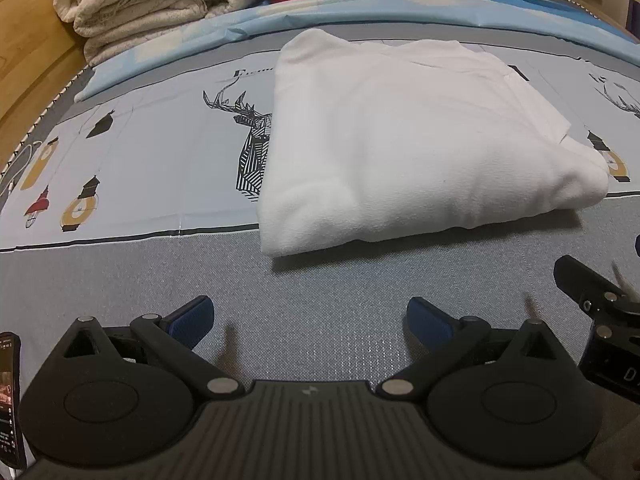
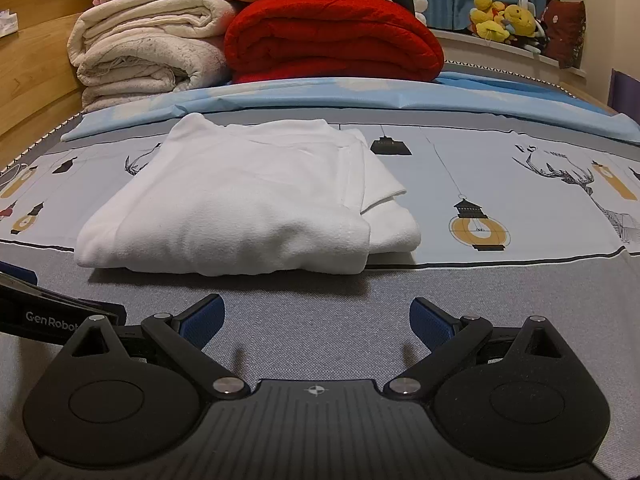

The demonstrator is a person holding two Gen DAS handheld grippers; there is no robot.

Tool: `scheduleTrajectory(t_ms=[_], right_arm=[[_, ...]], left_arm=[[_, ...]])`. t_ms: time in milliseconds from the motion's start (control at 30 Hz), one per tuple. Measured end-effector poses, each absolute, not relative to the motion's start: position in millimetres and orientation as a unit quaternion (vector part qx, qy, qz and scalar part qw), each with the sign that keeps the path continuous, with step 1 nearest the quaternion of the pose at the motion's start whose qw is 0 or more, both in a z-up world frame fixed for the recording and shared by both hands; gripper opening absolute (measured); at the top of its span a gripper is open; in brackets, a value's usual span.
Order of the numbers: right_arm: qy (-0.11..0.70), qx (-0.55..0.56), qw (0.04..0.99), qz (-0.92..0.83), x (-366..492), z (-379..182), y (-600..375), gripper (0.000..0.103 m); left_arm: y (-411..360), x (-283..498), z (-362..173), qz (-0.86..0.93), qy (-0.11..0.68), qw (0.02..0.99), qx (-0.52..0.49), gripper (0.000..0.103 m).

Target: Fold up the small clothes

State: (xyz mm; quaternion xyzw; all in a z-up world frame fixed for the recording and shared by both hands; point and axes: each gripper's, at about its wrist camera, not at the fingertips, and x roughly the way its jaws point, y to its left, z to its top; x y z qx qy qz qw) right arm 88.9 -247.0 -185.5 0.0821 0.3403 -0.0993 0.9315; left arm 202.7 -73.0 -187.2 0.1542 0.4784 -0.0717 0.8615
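Observation:
A white garment [image 1: 404,140] lies folded into a compact rectangle on the patterned bed sheet [image 1: 140,140]. It also shows in the right wrist view [image 2: 240,208], with a sleeve edge sticking out on its right side. My left gripper [image 1: 310,320] is open and empty, low over the grey mattress just in front of the garment. My right gripper [image 2: 318,320] is open and empty too, just in front of the garment's near fold. The right gripper's body [image 1: 600,308] shows at the right edge of the left wrist view.
A cream blanket [image 2: 148,48] and a red blanket [image 2: 332,36] are stacked at the head of the bed. A wooden bed frame [image 2: 28,72] runs along the left. Soft toys [image 2: 504,20] sit on a back ledge. A phone [image 1: 10,396] lies at the far left.

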Motion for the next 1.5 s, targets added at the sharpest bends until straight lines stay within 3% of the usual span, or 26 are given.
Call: scheduleTrajectory(t_ms=[1500], right_arm=[[0.343,0.079,0.931,-0.094,88.1,-187.9,-250.6,0.099]], left_arm=[[-71.4,204.2,-188.4,-0.070,0.480,0.861,0.154,0.102]])
